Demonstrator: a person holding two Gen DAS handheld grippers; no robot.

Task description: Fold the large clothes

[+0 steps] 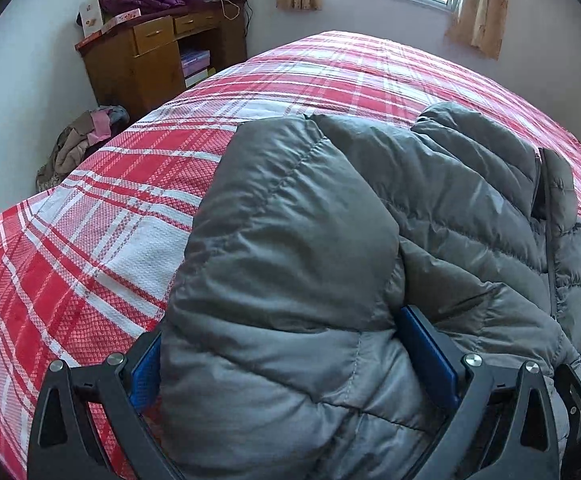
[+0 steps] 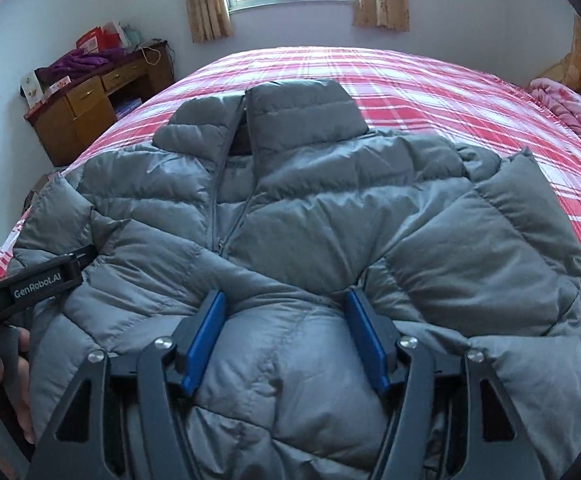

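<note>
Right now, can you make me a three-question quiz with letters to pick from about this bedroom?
1. Where does the puffy jacket lie?
A. on the floor
B. on the plaid bed
C. in a drawer

2. What colour is the jacket?
A. grey
B. yellow
C. green

3. What is the right hand-held gripper doing?
A. hanging open in the air
B. squeezing a pillow
C. clamped on a bunch of jacket

Answers:
1 B, red plaid cloth shows all round the jacket.
2 A, every quilted panel is grey.
3 C, grey padding bulges between its blue pads.
</note>
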